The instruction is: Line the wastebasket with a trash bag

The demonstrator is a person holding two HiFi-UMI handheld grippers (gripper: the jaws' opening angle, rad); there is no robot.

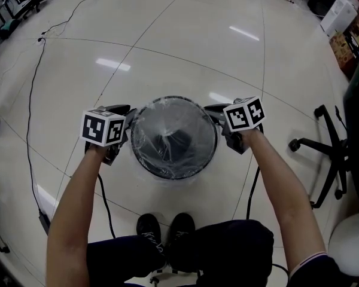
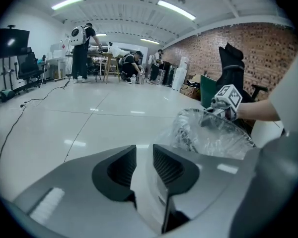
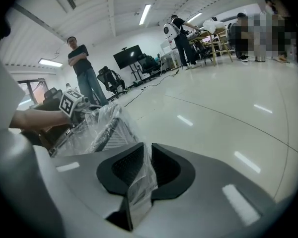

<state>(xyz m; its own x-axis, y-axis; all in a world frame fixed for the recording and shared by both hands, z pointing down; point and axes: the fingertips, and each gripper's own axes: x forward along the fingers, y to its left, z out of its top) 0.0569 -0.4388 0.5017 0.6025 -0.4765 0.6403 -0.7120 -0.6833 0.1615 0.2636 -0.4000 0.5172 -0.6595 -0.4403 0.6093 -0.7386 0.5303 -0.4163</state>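
- The left gripper is held at the left rim of the wastebasket, jaws apart, trash bag film loose between.
- The right gripper is held at the right rim, jaws slightly parted around film.

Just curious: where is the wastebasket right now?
Head view, centre: the wastebasket stands on the floor between the left claw and right claw, ahead of the person's shoes.

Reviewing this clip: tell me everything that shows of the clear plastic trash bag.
The clear plastic trash bag is thin, glossy, wrinkled film. It lies in the round dark wastebasket, its mouth stretched over the rim and its middle sagging into a dark hollow. At opposite sides its edge passes between the slightly parted jaws of the left gripper and the right gripper, bunched more in the right one.
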